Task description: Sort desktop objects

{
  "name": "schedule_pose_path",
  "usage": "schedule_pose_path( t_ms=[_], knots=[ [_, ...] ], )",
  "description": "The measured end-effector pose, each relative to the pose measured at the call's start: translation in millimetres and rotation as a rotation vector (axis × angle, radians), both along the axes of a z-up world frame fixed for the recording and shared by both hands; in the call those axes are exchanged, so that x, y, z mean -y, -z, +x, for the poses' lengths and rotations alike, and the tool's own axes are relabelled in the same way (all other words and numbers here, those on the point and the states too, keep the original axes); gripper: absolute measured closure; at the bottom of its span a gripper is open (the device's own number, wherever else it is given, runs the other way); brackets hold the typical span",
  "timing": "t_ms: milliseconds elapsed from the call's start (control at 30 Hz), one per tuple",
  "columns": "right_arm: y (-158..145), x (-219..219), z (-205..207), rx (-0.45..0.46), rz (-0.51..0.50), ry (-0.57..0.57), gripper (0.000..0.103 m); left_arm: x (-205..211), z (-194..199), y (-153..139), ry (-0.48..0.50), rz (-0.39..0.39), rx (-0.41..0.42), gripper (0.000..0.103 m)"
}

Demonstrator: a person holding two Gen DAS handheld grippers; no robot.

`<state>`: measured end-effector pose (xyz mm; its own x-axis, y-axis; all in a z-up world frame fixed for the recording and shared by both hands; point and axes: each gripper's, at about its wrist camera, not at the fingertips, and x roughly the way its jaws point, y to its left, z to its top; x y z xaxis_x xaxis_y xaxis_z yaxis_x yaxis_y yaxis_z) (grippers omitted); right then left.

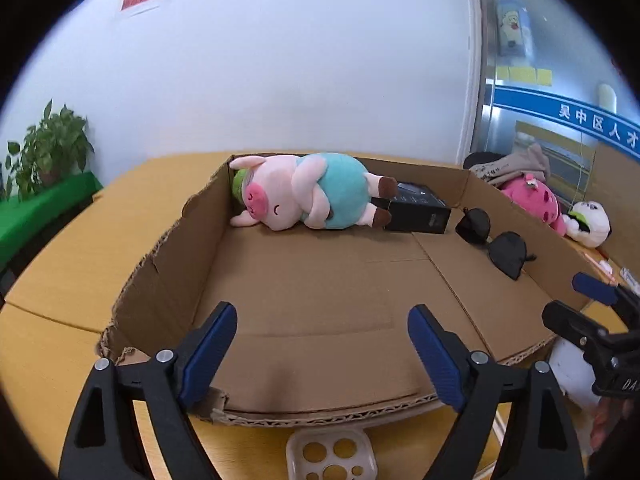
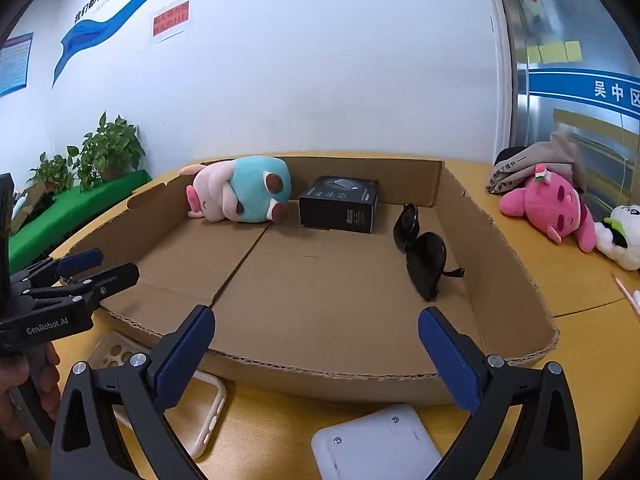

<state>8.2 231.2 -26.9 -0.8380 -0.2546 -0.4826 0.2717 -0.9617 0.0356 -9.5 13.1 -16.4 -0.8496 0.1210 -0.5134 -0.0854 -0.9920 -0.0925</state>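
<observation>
Ahead of both grippers, the cardboard box is sitting on the yellow table and already holding 3 things: a pig plush lying at the far left corner, a black carton just beside its feet, and a pair of sunglasses leaning near the right wall. Just below the left gripper, in front of the box's near edge, a clear phone case is waiting on the table; below the right gripper, a white flat device is lying close to the box as well. Both grippers are hanging with jaws spread wide and holding nothing. Off to the right, well apart from the box, a pink plush and a panda plush are resting unsorted.

Judging by this, sorting is partway done and a fresh pick is coming. That calls for dipping toward a nearby flat item and pinching it by an edge.
</observation>
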Motion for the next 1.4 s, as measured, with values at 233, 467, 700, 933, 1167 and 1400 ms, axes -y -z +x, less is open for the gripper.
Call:
schedule_pose_path(
  t_ms=[233,467,700,933,1167,1400],
  knots=[
    [2.2,-1.9,-7.2,0.015,0.011,0.01,0.0,-5.1,-2.0,0.5,-0.01,-0.024,0.019,0.0],
    [3.4,-2.3,-7.2,0.018,0.01,0.008,0.0,-4.5,-2.8,1.5,-0.009,-0.023,0.021,0.0],
    [3.5,-2.4,-7.2,0.018,0.01,0.008,0.0,-4.3,-2.9,1.5,-0.008,-0.022,0.021,0.0],
    [3.5,-2.0,-7.3,0.018,0.01,0.008,0.0,-4.2,-3.1,1.1,-0.008,-0.022,0.021,0.0],
    [3.6,-2.1,-7.0,0.017,0.011,0.008,0.0,-4.0,-3.2,1.1,-0.008,-0.022,0.021,0.0],
    [3.7,-2.3,-7.0,0.018,0.012,0.008,0.0,-4.3,-2.6,1.1,-0.008,-0.021,0.021,0.0]
  ],
)
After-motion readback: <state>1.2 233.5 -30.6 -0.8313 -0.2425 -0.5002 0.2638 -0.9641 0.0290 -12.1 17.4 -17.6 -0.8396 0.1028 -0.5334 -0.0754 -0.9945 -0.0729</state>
